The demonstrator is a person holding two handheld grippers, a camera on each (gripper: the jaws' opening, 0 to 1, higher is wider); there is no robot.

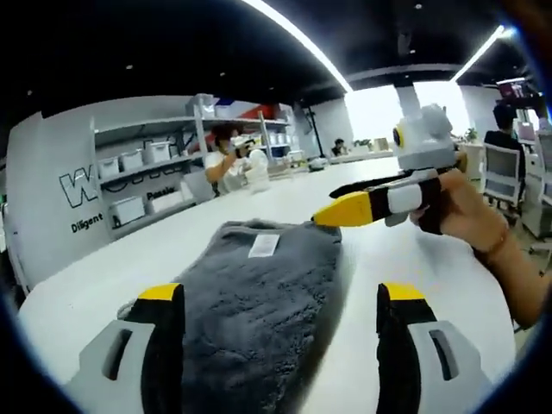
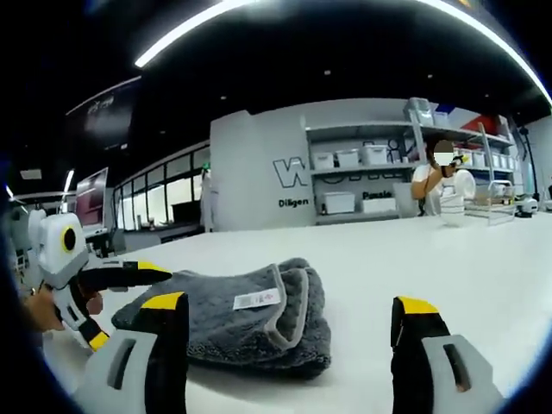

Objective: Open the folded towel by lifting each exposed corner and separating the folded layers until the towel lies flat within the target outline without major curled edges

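Yellow-tipped jaws of the left gripper [image 1: 280, 297] rise nearest in the left gripper view, spread wide with nothing between them; the left jaw stands at the near edge of the folded towel [image 1: 259, 319] and the right jaw over bare desk [image 1: 405, 250]. Across the towel's far right corner the right gripper [image 1: 341, 210] reaches in, held in a hand [image 1: 461, 211]; its black and yellow jaws look drawn close together, just beside the towel's corner, though whether they touch the cloth cannot be told.

From the right gripper view, the right gripper [image 2: 289, 312] stands wide, its jaws on either side of the towel's [image 2: 233, 315] thick folded end and clear of it. That towel is grey, deep-piled and plush, folded into several layers with a smooth lighter hem running round the edge, and a small white label [image 2: 257, 299] lies on its top layer. It sits on the smooth white desk [image 2: 414, 259], toward the near edge. The left gripper [image 2: 151, 274] comes in from the left, its tips just over the towel's far corner.

Behind, against a grey wall, open shelves [image 2: 371, 177] carry white lidded storage bins [image 2: 349, 158]; their contents are hidden. A person [image 2: 440, 185] stands by the shelves.
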